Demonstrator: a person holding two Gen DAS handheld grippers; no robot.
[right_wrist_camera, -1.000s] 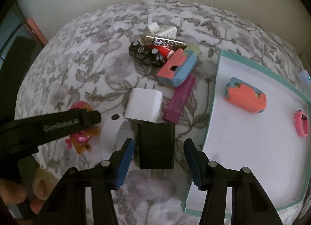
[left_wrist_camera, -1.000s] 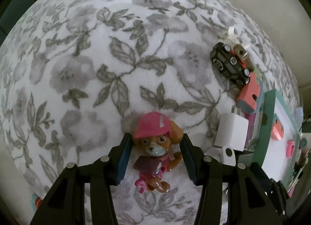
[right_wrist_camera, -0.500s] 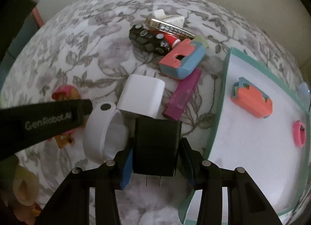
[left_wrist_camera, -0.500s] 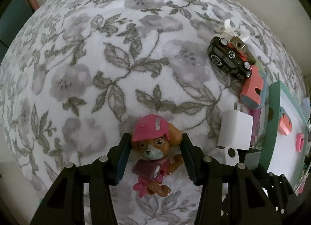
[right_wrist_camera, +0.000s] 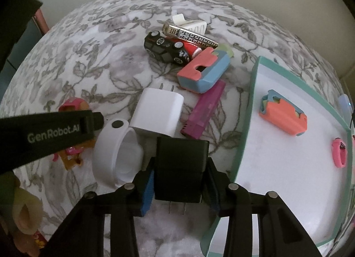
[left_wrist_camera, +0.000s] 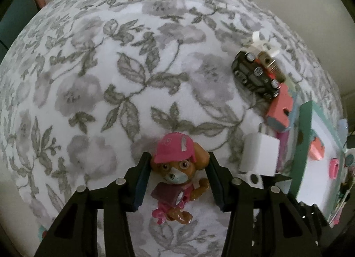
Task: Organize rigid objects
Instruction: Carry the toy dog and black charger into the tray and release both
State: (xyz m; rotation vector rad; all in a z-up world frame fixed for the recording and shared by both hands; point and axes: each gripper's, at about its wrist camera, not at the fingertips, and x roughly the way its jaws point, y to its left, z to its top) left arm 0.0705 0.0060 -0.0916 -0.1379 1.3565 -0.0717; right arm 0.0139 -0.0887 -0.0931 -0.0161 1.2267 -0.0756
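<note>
My left gripper (left_wrist_camera: 178, 181) is shut on a brown toy puppy with a pink cap (left_wrist_camera: 177, 168), held over the floral cloth. My right gripper (right_wrist_camera: 180, 181) is shut on a black plug adapter (right_wrist_camera: 180, 168), its prongs pointing back at me, lifted just above the cloth. The left gripper's arm (right_wrist_camera: 44, 130) crosses the right wrist view at the left, with the puppy (right_wrist_camera: 71, 106) partly hidden behind it. A teal-rimmed white tray (right_wrist_camera: 250, 101) lies to the right and holds an orange block (right_wrist_camera: 286, 119) and a small pink piece (right_wrist_camera: 339, 152).
On the cloth lie a white charger (right_wrist_camera: 157, 112), a white ring-shaped holder (right_wrist_camera: 115, 152), a purple bar (right_wrist_camera: 204, 110), a coral and blue block (right_wrist_camera: 204, 70), a black toy car (right_wrist_camera: 166, 48), a gold patterned bar (right_wrist_camera: 190, 34) and a white clip (right_wrist_camera: 190, 23).
My right gripper closed on the black adapter and lifted it slightly. My left gripper closed on the puppy and raised it a little off the cloth.
</note>
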